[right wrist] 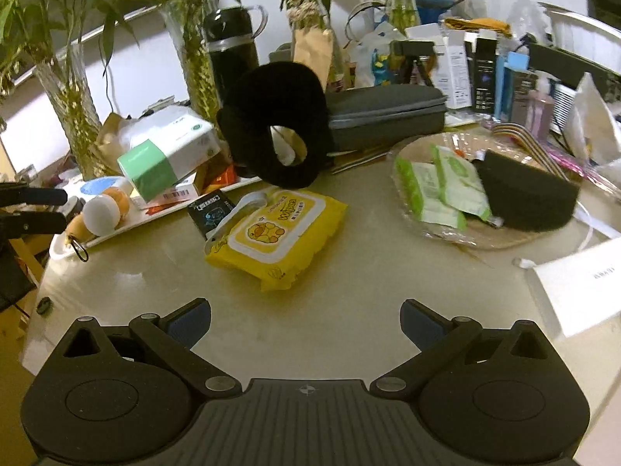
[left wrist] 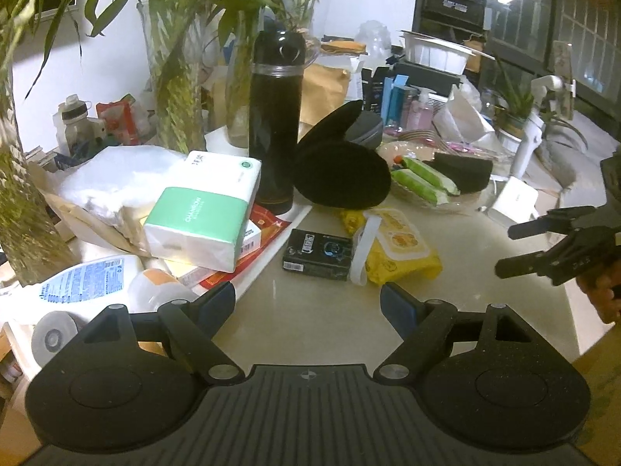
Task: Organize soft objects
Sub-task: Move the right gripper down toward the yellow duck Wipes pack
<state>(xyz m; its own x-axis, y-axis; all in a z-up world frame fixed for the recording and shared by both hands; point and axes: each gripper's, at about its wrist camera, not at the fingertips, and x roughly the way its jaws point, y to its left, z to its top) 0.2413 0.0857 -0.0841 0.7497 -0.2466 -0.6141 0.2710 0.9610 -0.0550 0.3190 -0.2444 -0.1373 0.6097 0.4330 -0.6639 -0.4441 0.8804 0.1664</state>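
A yellow wet-wipes pack [right wrist: 277, 233] lies on the beige table; it also shows in the left wrist view [left wrist: 399, 248]. A clear tray [right wrist: 500, 240] at the right holds two green wipe packs [right wrist: 446, 190] and a dark sponge block [right wrist: 528, 194]. A black fluffy earmuff [right wrist: 279, 124] stands behind the yellow pack. A green-and-white tissue pack [left wrist: 202, 217] lies at the left. My left gripper [left wrist: 308, 305] is open and empty above the table. My right gripper [right wrist: 304, 320] is open and empty in front of the yellow pack, and shows at the right edge of the left wrist view [left wrist: 508, 246].
A black flask [left wrist: 275, 116], a small black box [left wrist: 318, 258], glass vases with plants [left wrist: 174, 77], a grey case [right wrist: 384, 116], a white bottle [left wrist: 77, 283] and a white paper sheet [right wrist: 578, 287] crowd the table. Bare tabletop [right wrist: 368, 272] lies near both grippers.
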